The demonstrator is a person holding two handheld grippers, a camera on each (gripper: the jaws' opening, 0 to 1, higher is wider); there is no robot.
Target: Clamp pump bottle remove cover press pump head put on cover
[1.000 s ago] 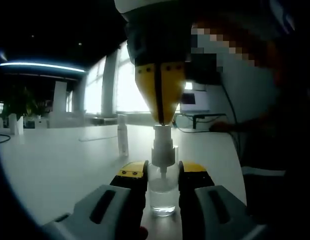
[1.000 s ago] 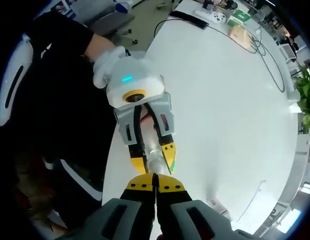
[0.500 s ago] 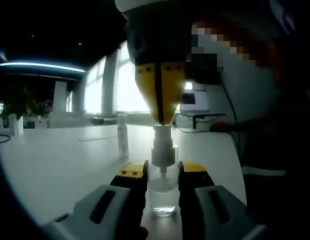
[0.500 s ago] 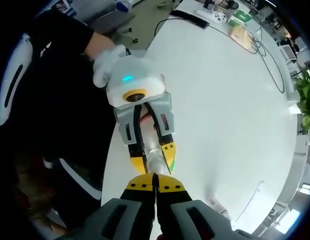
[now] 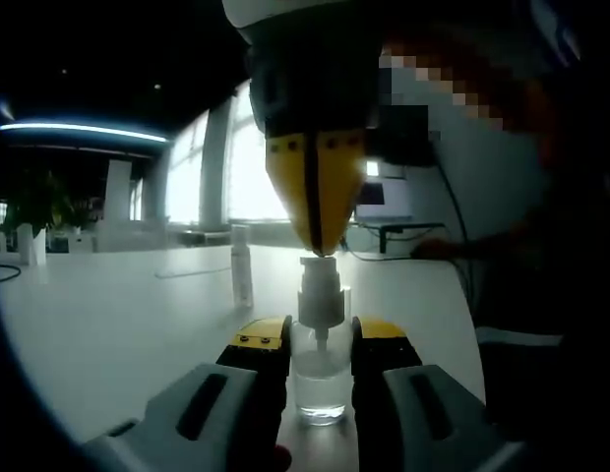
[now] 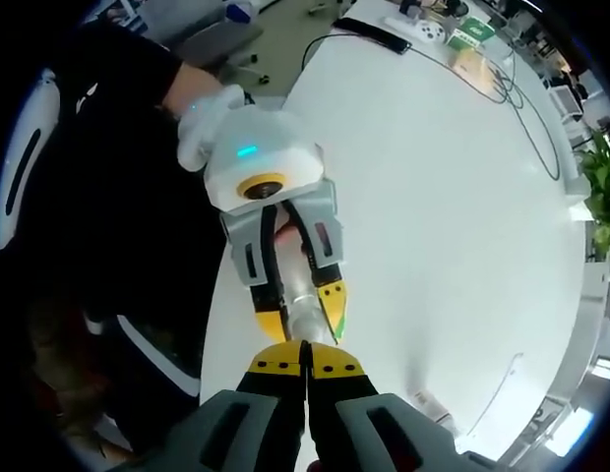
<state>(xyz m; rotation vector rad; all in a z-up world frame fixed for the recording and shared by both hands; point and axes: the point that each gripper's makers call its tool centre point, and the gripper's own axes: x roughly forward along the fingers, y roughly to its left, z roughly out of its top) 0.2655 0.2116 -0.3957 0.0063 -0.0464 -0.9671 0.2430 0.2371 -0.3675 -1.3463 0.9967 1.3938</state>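
Right hand-held gripper (image 5: 318, 241), jaws closed, slightly lower on pump head (image 5: 320, 285); left hand-held gripper (image 5: 320, 339) clamping bottle (image 5: 320, 379).

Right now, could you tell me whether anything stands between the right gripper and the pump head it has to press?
Nothing visible does. The right gripper, jaws shut, sits directly on the pump head, while the left gripper clamps the pump bottle on the table.

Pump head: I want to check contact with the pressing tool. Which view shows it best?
The left gripper view: the pump head stands in side profile under the shut right tool. In the right gripper view, that tool's tips hide it from above.
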